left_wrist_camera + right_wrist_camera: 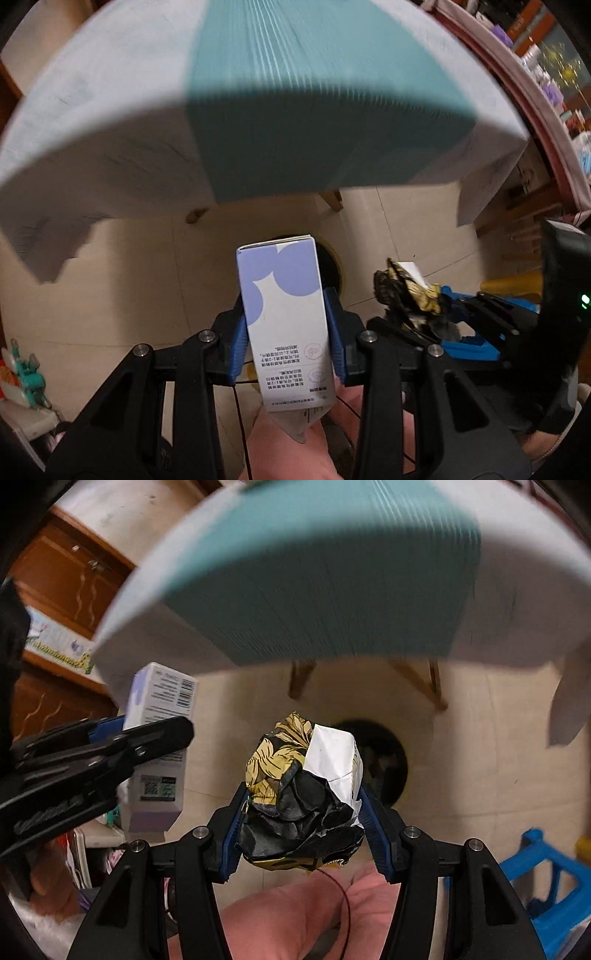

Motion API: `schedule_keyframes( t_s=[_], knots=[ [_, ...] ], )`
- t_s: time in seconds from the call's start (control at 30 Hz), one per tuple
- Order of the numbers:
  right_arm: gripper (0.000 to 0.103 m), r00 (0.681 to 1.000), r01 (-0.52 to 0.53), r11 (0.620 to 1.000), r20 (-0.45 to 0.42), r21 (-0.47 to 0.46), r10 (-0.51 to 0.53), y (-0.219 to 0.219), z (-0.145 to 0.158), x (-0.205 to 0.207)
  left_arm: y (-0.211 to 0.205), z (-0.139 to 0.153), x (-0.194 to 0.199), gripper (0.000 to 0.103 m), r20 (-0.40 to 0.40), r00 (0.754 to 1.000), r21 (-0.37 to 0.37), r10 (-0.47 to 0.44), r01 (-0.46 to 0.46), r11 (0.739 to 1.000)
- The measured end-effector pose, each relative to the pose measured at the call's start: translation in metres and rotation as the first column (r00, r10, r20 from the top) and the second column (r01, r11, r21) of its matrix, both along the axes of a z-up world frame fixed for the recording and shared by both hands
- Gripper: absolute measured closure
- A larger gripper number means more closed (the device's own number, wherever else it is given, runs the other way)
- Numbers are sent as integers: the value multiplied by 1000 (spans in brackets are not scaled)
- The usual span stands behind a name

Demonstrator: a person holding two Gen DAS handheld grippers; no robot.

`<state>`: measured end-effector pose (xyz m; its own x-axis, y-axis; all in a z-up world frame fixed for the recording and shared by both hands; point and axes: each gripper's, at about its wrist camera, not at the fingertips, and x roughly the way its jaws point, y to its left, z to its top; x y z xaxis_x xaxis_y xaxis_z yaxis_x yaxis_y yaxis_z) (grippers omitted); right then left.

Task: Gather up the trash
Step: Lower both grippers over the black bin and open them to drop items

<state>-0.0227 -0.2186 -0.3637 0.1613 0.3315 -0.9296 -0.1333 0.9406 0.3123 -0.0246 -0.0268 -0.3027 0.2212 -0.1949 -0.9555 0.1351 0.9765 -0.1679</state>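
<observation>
My left gripper (287, 332) is shut on a white and lilac carton box (284, 317), held upright in the air in front of the table edge. The box also shows in the right wrist view (159, 746), at the left. My right gripper (303, 812) is shut on a crumpled wad of black, gold and white paper (303, 779). The wad shows in the left wrist view (406, 295), just right of the box. A dark round bin opening (384, 760) lies on the floor behind the wad; its rim peeks out behind the box (334, 266).
A table with a white and teal cloth (258, 110) hangs over the upper view, its wooden legs (436, 686) behind the bin. Beige tiled floor (147, 277) below. A blue plastic stool (546, 878) stands at the right, wooden cabinets (62, 576) at the left.
</observation>
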Motion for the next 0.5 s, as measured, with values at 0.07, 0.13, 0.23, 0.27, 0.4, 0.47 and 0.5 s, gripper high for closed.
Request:
schedule_keyframes(
  t_s=[0.07,0.13,0.23,0.27,0.4,0.47,0.5],
  knots=[
    [46,1000,16,1000,-17,-3,-16,-5,-36,-3,-5,-35,0,70,-12,1000,-5,-13,13,1000],
    [46,998,36,999,-42,-1,-36,-11,-74,-5,-8,-69,2,69,-29,999,2,-29,29,1000],
    [45,997,61,998,-54,6,-61,-18,-119,-7,-11,-117,5,69,-50,998,2,-25,25,1000],
    [45,996,64,998,-59,10,-63,-19,-136,-7,-11,-134,6,69,-60,998,-2,-21,21,1000],
    [40,996,55,998,-68,6,-55,-11,-181,-6,-10,-185,8,69,-113,993,2,-21,22,1000],
    [34,995,56,998,-78,20,-54,-8,-200,-3,-10,-202,18,69,-131,991,19,-28,31,999],
    [33,995,57,998,-86,17,-55,-8,-208,-2,-10,-212,19,69,-143,989,49,-35,43,998]
  ],
)
